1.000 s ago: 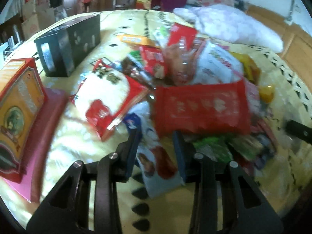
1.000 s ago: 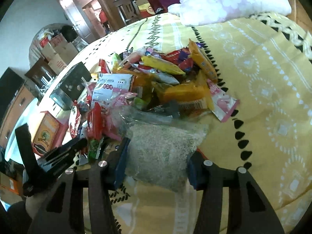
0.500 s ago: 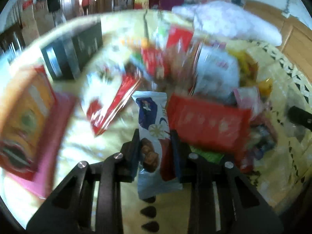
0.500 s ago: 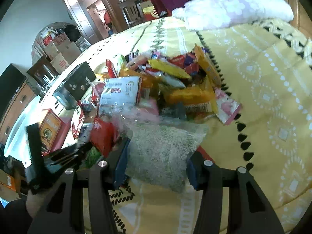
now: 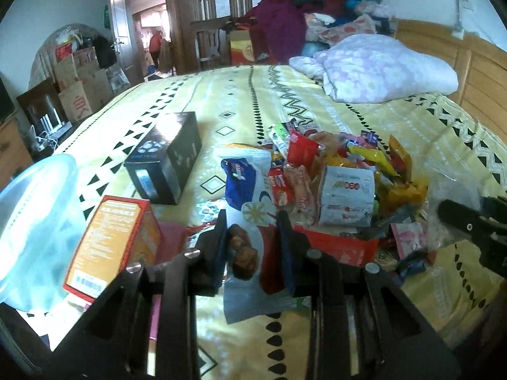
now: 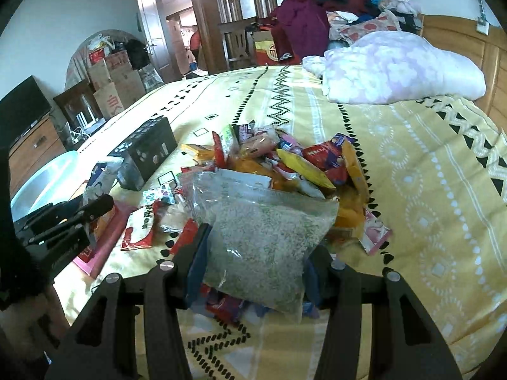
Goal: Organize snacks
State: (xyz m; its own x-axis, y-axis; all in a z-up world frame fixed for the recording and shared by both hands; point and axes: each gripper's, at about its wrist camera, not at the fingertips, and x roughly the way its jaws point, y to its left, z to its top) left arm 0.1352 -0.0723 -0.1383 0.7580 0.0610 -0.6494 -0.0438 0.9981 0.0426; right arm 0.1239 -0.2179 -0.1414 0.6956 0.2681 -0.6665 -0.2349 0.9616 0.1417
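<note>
Both grippers pinch packets above a yellow bedspread (image 5: 364, 117); beyond, possibly a doorway.

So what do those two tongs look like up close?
Both are alike. The left tongs and right tongs each have two black, flat-sided fingers with triangle-shaped cut-outs and round silver screws on top. Dark blue pads line the inner faces at the tips. No cables, writing or sleeves show in either wrist view.
</note>
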